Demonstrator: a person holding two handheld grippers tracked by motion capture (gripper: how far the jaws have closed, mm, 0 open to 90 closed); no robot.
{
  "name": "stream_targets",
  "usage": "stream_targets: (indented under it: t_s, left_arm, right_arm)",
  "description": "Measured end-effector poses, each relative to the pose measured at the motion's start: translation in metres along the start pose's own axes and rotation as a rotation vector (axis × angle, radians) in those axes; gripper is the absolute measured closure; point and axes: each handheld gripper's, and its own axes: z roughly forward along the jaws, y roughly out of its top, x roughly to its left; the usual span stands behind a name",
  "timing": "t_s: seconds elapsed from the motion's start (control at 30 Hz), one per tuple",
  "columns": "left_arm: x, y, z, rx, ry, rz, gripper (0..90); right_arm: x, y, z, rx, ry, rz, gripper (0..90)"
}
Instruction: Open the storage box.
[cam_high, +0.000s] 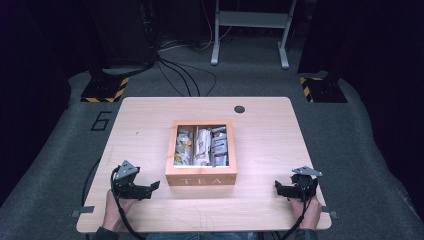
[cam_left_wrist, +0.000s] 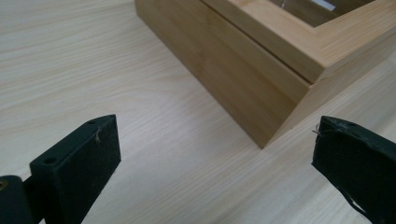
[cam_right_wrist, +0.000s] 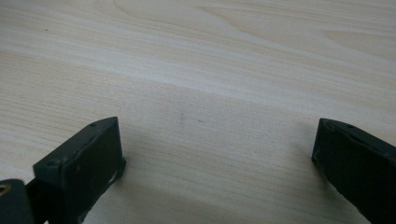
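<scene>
Both my grippers — left gripper (cam_high: 150, 188), right gripper (cam_high: 281, 189) — sit spread wide on the table (cam_high: 260, 145), flanking the tea box (cam_high: 201, 176) — ready to grab it, I guess.

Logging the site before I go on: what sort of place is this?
Probably a lab or recording studio, not a home: the table stands on grey carpet with hazard-striped stand bases, loose cables, and dark surroundings. A tea box sits on it.

The tea box (cam_left_wrist: 261, 70) is cut off at the frame's top; its packets (cam_high: 202, 146) are too small to read
</scene>
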Motion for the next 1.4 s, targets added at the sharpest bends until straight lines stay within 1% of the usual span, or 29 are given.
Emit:
stream_targets:
  t_s: [0.07, 0.1, 0.17, 0.2, 0.23, 0.27, 0.33, 0.37, 0.4, 0.43, 0.47, 0.5, 0.53, 0.57, 0.63, 0.67, 0.7, 0.77, 0.83, 0.9, 0.93, 1.03, 1.1, 1.17, 1.37, 1.4]
  left_arm:
    - [-0.001, 0.002, 0.001, -0.002, -0.005, 0.003, 1.0]
    - [-0.004, 0.004, 0.004, -0.007, -0.022, 0.005, 1.1]
    - [-0.005, 0.006, 0.006, -0.008, -0.026, 0.010, 1.1]
    - [-0.006, 0.007, 0.008, -0.012, -0.034, 0.006, 1.1]
    - [-0.008, 0.009, 0.011, -0.015, -0.043, 0.011, 1.4]
    - [-0.008, 0.009, 0.011, -0.015, -0.043, 0.011, 1.6]
    - [-0.011, 0.012, 0.014, -0.011, -0.056, 0.026, 2.3]
    - [-0.012, 0.013, 0.015, -0.016, -0.057, 0.028, 2.9]
    - [-0.015, 0.015, 0.018, -0.018, -0.064, 0.041, 3.8]
    - [-0.015, 0.015, 0.018, -0.018, -0.064, 0.041, 5.4]
    - [-0.016, 0.016, 0.020, -0.014, -0.072, 0.049, 5.4]
    - [-0.018, 0.016, 0.022, -0.021, -0.070, 0.053, 7.2]
    - [-0.019, 0.017, 0.022, -0.016, -0.078, 0.055, 8.3]
    - [-0.019, 0.017, 0.023, -0.016, -0.083, 0.061, 13.7]
    - [-0.020, 0.017, 0.025, -0.025, -0.083, 0.062, 15.5]
    - [-0.021, 0.017, 0.026, -0.021, -0.097, 0.066, 17.7]
    - [-0.021, 0.017, 0.026, -0.021, -0.097, 0.066, 20.3]
    - [-0.022, 0.017, 0.028, -0.027, -0.112, 0.067, 23.0]
    - [-0.023, 0.017, 0.028, -0.025, -0.117, 0.072, 26.6]
    - [-0.024, 0.017, 0.029, -0.030, -0.123, 0.078, 27.8]
    - [-0.025, 0.017, 0.029, -0.040, -0.128, 0.074, 30.0]
    - [-0.027, 0.017, 0.029, -0.036, -0.147, 0.089, 36.3]
    - [-0.028, 0.017, 0.029, -0.042, -0.148, 0.087, 37.8]
    - [-0.029, 0.017, 0.029, -0.042, -0.141, 0.099, 37.9]
    - [-0.029, 0.016, 0.028, -0.049, -0.136, 0.106, 39.9]
    - [-0.029, 0.016, 0.027, -0.050, -0.133, 0.113, 39.9]
  right_arm:
    - [0.000, 0.000, 0.000, -0.001, 0.000, 0.002, 1.4]
    - [0.000, 0.000, 0.000, -0.001, 0.000, 0.002, 1.4]
    - [0.000, 0.000, 0.000, -0.001, 0.000, 0.002, 1.4]
    - [0.000, 0.000, 0.000, -0.001, 0.000, 0.002, 1.4]
    - [0.000, 0.000, 0.000, -0.001, 0.000, 0.002, 1.4]
    - [0.000, 0.000, 0.000, -0.001, 0.000, 0.002, 1.4]
    - [0.000, 0.000, 0.000, -0.002, 0.000, 0.002, 1.6]
    - [0.000, 0.000, 0.000, -0.002, 0.000, 0.003, 1.7]
    - [0.000, 0.000, 0.000, -0.002, -0.001, 0.003, 1.8]
    - [0.000, 0.000, 0.000, -0.002, -0.001, 0.003, 1.8]
    - [0.000, 0.000, 0.000, -0.003, -0.001, 0.003, 1.8]
    - [0.000, 0.000, 0.000, -0.003, -0.001, 0.003, 1.9]
    - [0.000, 0.000, 0.000, -0.002, -0.002, 0.006, 2.0]
    - [0.000, 0.000, 0.000, -0.003, -0.002, 0.007, 2.1]
    - [0.000, 0.000, 0.000, -0.003, -0.002, 0.008, 2.1]
    - [0.000, 0.000, 0.000, -0.003, -0.002, 0.008, 2.2]
    - [0.000, 0.000, 0.000, -0.003, -0.002, 0.008, 2.2]
    - [0.000, 0.000, 0.000, -0.003, -0.002, 0.008, 2.2]
    - [0.000, 0.000, 0.000, -0.006, -0.003, 0.005, 2.4]
    - [0.000, 0.000, 0.000, -0.006, -0.003, 0.006, 2.4]
    - [0.000, 0.000, 0.000, -0.007, -0.004, 0.006, 2.5]
    - [0.000, 0.000, 0.000, -0.007, -0.004, 0.007, 2.7]
    - [0.000, 0.000, 0.000, -0.007, -0.004, 0.007, 2.8]
    - [0.000, 0.000, -0.001, -0.007, -0.004, 0.008, 2.8]
    - [0.000, 0.000, -0.001, -0.007, -0.004, 0.009, 3.0]
    - [0.000, 0.000, -0.001, -0.007, -0.005, 0.010, 3.0]
